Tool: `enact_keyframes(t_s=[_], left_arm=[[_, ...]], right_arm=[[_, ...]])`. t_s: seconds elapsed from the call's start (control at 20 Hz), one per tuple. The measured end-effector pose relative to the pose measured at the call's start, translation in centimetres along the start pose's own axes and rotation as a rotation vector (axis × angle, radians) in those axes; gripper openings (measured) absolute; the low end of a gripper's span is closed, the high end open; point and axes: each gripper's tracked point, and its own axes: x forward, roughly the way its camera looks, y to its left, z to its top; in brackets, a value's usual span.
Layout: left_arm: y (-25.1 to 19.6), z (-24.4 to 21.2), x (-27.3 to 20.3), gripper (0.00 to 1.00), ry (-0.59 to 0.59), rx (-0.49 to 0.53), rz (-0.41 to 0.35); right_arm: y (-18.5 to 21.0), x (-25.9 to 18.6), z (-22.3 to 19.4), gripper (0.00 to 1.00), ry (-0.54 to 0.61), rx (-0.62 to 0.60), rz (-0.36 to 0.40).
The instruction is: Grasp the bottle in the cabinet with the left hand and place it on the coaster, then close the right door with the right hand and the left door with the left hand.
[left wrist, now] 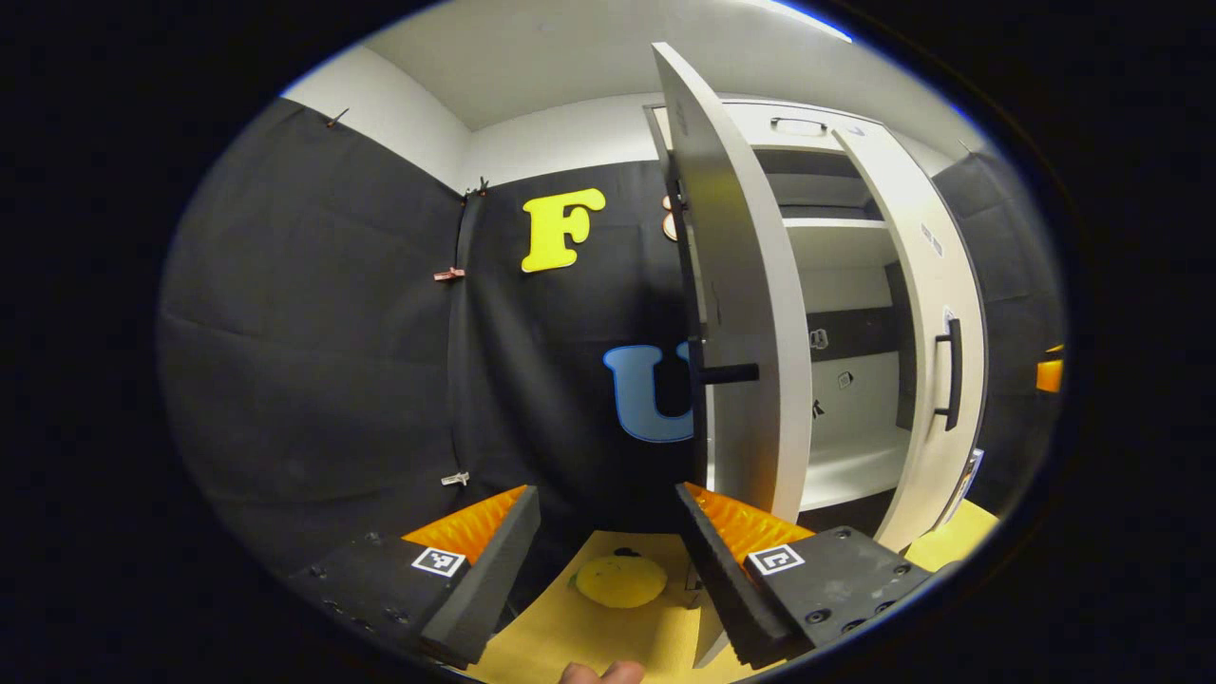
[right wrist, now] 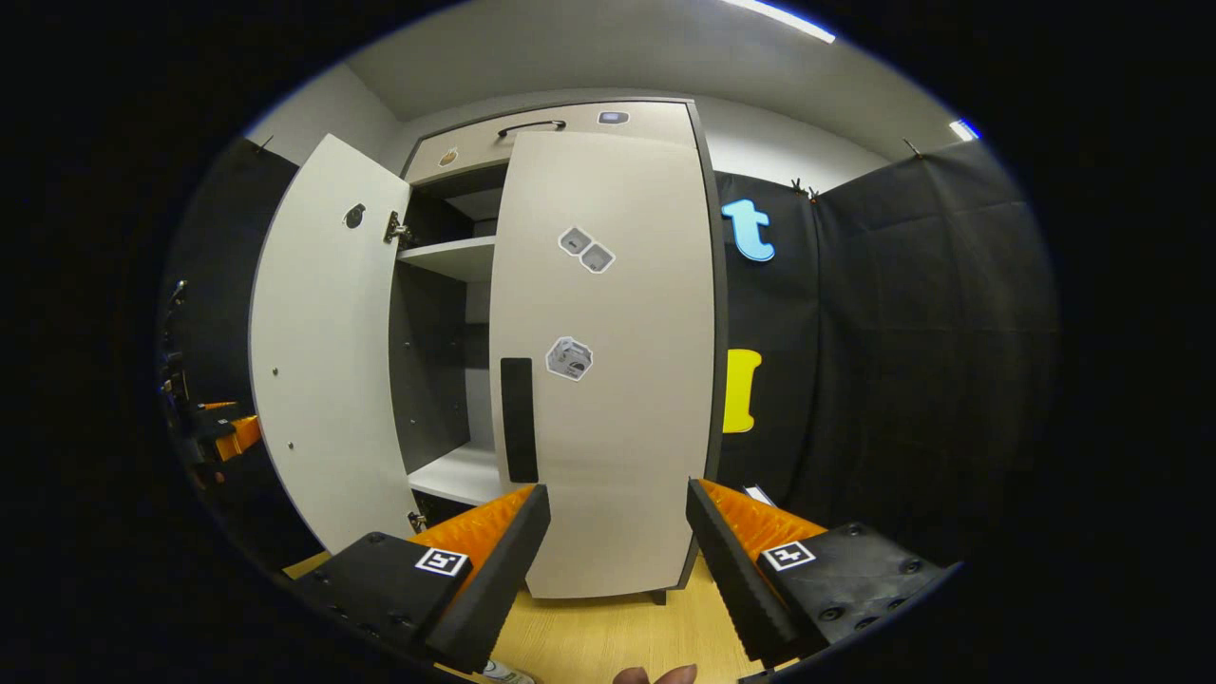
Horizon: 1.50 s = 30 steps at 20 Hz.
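Both tongs are gaping empty: the left tongs point(left wrist: 608, 556) are hanging over a yellow coaster point(left wrist: 620, 580) carrying no bottle, beside the open left door point(left wrist: 741, 323). Right tongs point(right wrist: 617, 560) are facing the nearly shut right door point(right wrist: 608, 380), probably pushing next.

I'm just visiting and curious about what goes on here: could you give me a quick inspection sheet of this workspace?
Surface: yellow tabletop.
Job's things: cabinet with left door wide open; right door looks ajar; round yellow item on the tabletop, perhaps the coaster.
Clutter: nothing seen.
Grippers: left gripper and right gripper both open, fingers holding nothing.
Cables: nothing seen.
Surroundings: black cloth walls, white ceiling.
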Motion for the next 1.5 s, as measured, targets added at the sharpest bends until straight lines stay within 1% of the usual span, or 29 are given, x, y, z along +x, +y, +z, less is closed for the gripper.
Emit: enact_keyframes(t_s=[0.05, 0.15, 0.2, 0.25, 0.45, 0.6, 0.75, 0.8, 0.85, 0.95, 1.0, 1.05, 1.1, 1.2, 1.25, 1.35, 1.4, 1.45, 1.5], left_arm=[[-1.1, 0.0, -0.3, 0.92, 0.002, -0.008, -0.021], [-4.1, 0.3, -0.7, 0.91, 0.000, -0.023, -0.089], [-5.7, 0.5, -0.8, 0.92, -0.003, -0.026, -0.118], [-7.1, 0.6, -0.9, 0.91, -0.008, -0.026, -0.142], [-13.5, 1.6, -0.4, 0.92, -0.046, -0.002, -0.232], [-17.2, 1.6, 0.7, 0.95, -0.057, 0.022, -0.280], [-19.9, 0.9, 1.6, 0.96, -0.039, 0.006, -0.313], [-20.7, 0.9, 2.0, 1.00, -0.035, 0.004, -0.318], [-21.1, 0.8, 2.2, 1.00, -0.031, 0.006, -0.319], [-21.6, 0.8, 2.7, 0.93, -0.030, 0.003, -0.314], [-21.8, 0.8, 2.9, 0.96, -0.030, -0.007, -0.313], [-22.1, 0.7, 3.3, 0.93, -0.026, -0.018, -0.312], [-22.2, 0.5, 3.6, 1.00, -0.017, -0.026, -0.307], [-22.0, 0.0, 4.5, 0.93, 0.003, -0.036, -0.294], [-22.1, -0.4, 5.1, 0.96, 0.011, -0.040, -0.290], [-22.1, -0.7, 6.5, 0.96, 0.025, -0.048, -0.296], [-22.4, -0.7, 7.0, 0.99, 0.027, -0.053, -0.303], [-22.6, -0.7, 7.3, 0.97, 0.023, -0.052, -0.306], [-22.9, -0.7, 7.5, 0.96, 0.022, -0.045, -0.309]], right_arm=[[-0.3, -0.2, 0.0, 0.96, 0.000, 0.003, -0.004], [-1.0, -0.3, -0.1, 0.96, 0.003, 0.009, -0.011], [-1.3, -0.3, -0.1, 0.96, 0.004, 0.010, -0.013], [-1.6, -0.4, -0.1, 0.96, 0.004, 0.011, -0.016], [-3.3, -0.6, 0.3, 0.96, -0.004, -0.011, -0.035], [-4.7, -0.6, 0.9, 0.96, -0.018, -0.006, -0.058], [-5.5, -0.5, 1.3, 0.96, -0.028, 0.016, -0.069], [-5.6, -0.5, 1.4, 0.96, -0.029, 0.015, -0.070], [-5.8, -0.4, 1.4, 0.96, -0.030, 0.013, -0.073], [-6.0, -0.3, 1.3, 0.96, -0.029, 0.013, -0.074], [-6.1, -0.3, 1.2, 0.96, -0.028, 0.013, -0.075], [-6.3, -0.2, 1.1, 0.96, -0.028, 0.010, -0.077], [-6.4, -0.1, 1.1, 0.96, -0.027, 0.008, -0.079], [-6.7, 0.0, 1.0, 0.96, -0.028, 0.008, -0.082], [-6.8, 0.2, 1.0, 0.96, -0.028, 0.008, -0.085], [-7.0, 0.4, 0.8, 0.96, -0.024, 0.008, -0.087], [-7.1, 0.5, 0.8, 0.96, -0.023, 0.007, -0.087], [-7.2, 0.6, 0.8, 0.96, -0.023, 0.005, -0.088], [-7.2, 0.7, 0.7, 0.96, -0.023, 0.005, -0.088]])
